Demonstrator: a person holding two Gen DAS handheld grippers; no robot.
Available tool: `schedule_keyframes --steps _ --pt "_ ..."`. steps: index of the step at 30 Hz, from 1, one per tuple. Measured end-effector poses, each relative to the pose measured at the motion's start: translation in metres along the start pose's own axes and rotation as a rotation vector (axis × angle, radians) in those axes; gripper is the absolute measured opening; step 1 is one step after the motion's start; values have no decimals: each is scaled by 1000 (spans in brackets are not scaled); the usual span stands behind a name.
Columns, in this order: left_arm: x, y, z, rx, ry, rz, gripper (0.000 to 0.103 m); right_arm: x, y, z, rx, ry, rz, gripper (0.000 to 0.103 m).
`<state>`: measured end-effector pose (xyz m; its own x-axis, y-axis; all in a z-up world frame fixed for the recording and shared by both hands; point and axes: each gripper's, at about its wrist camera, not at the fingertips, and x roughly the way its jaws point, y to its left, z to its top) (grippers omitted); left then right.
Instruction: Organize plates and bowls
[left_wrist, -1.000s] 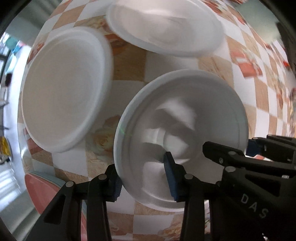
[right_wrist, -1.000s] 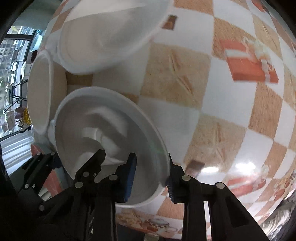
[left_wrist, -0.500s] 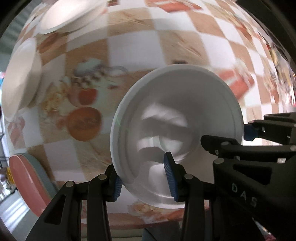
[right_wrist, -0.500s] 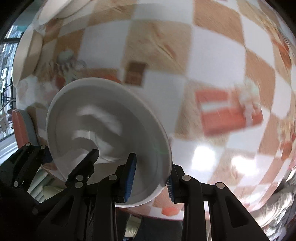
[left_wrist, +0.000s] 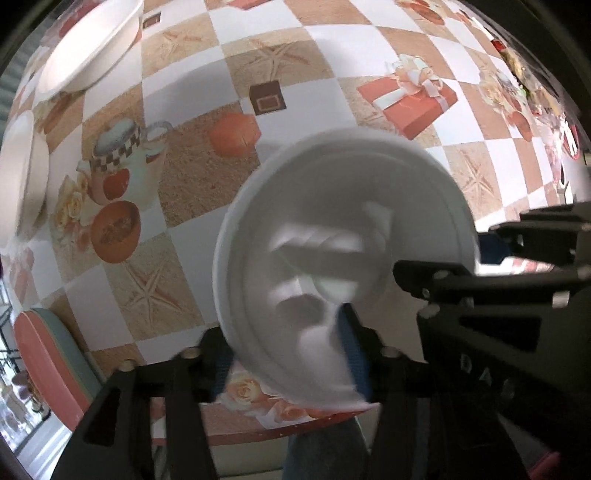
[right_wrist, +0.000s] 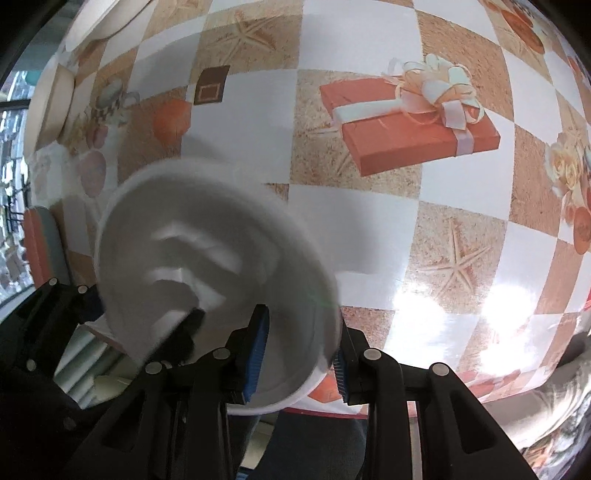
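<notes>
Both grippers hold one white foam bowl (left_wrist: 332, 236) by opposite sides of its rim, lifted above the checkered tablecloth near the table's front edge. My left gripper (left_wrist: 288, 354) is shut on the bowl's near rim. My right gripper (right_wrist: 299, 350) is shut on the rim too; the bowl (right_wrist: 207, 258) fills the lower left of its view. The right gripper's black body shows in the left wrist view (left_wrist: 498, 295). Two other white dishes lie far off: one at the top left (left_wrist: 88, 48), one at the left edge (left_wrist: 22, 177).
The tablecloth (right_wrist: 406, 206) carries printed pictures of a red gift box, starfish and cups. A red and grey chair (left_wrist: 48, 362) stands off the table's left front corner. The table's front edge runs just under the bowl.
Both grippers have carried the bowl away from the other two dishes, toward the table's front edge. The dishes now sit far off at the upper left. The grip is unchanged.
</notes>
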<state>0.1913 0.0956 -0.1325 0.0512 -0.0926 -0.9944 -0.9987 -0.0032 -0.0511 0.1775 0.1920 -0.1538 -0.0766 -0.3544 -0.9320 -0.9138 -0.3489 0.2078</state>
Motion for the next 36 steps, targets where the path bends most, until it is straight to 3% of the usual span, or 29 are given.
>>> schedule_keyframes --steps 1,2,8,14,16,20,25,36 --pt "-5 4 -4 5 -15 8 74 -6 -2 1 5 -21 3 77" --pt "-11 6 -5 8 -37 16 79 -14 -6 3 10 -45 9 84" --pt "-36 39 -27 -66 -98 12 79 -60 -41 17 73 -137 -19 84" --pt "-69 101 -32 -244 -178 26 80 -100 -45 36 93 -206 -10 84" --pt "-86 141 -27 -302 -203 44 80 -110 -38 33 87 -216 10 84" --pt "-100 190 1 -377 -240 87 80 -114 12 46 42 -219 65 84" --pt "-107 242 11 -438 -261 112 80 -101 83 63 21 -184 133 84" --pt "-92 307 43 -499 -242 179 80 -65 171 109 55 -196 126 84"
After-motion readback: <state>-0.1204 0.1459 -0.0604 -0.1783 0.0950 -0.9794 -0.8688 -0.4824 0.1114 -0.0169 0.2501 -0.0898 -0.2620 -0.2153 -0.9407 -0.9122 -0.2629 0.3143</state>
